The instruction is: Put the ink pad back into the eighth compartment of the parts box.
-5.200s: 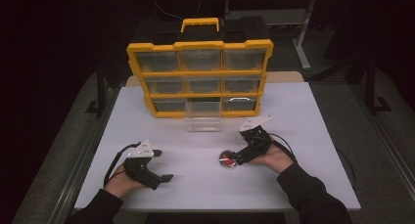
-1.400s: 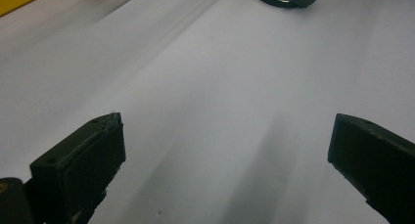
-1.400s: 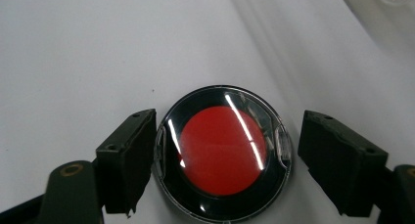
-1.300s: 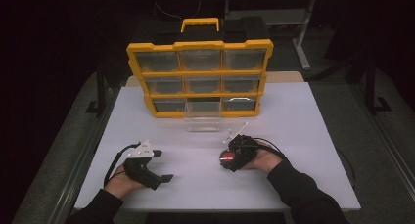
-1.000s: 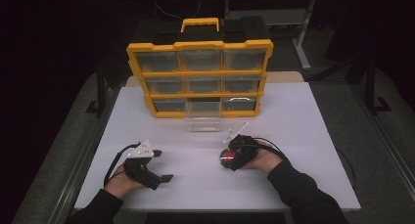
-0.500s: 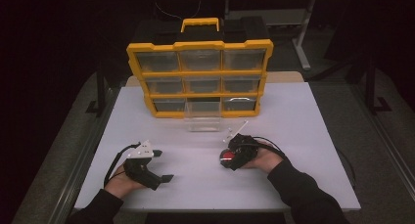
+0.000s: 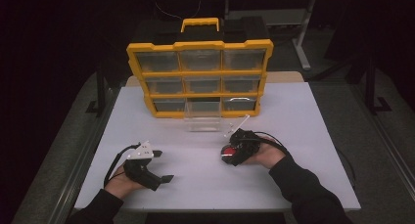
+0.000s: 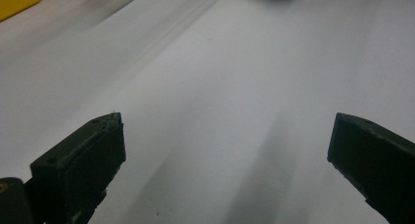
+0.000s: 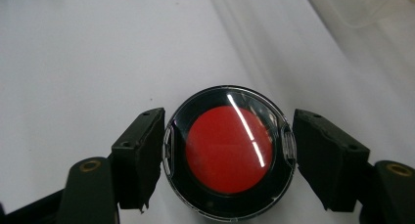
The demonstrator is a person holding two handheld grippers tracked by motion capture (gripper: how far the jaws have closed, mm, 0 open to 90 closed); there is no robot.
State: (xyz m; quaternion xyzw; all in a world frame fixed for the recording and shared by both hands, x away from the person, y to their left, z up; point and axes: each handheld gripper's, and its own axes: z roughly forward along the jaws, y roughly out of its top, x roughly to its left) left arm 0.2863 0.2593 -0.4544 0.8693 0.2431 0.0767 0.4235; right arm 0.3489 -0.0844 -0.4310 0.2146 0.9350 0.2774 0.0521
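round case — black rim, red centre, clear lid

Glossy clear-plastic round case with red disc lies on matt white table.

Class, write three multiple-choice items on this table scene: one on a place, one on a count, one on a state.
1. Where is the round black case with the red disc?
A. Between the right tongs' jaws
B. Inside a drawer
C. Beside the left tongs

2. How many drawer positions does the yellow-framed organiser have?
A. Four
B. Six
C. Nine

3. How are the left tongs?
A. Shut on the case
B. Open, holding nothing
C. Shut on a drawer

Answers: 1 A, the jaws flank it on both sides; 2 C, three rows of three; 3 B, only white table lies between the jaws.
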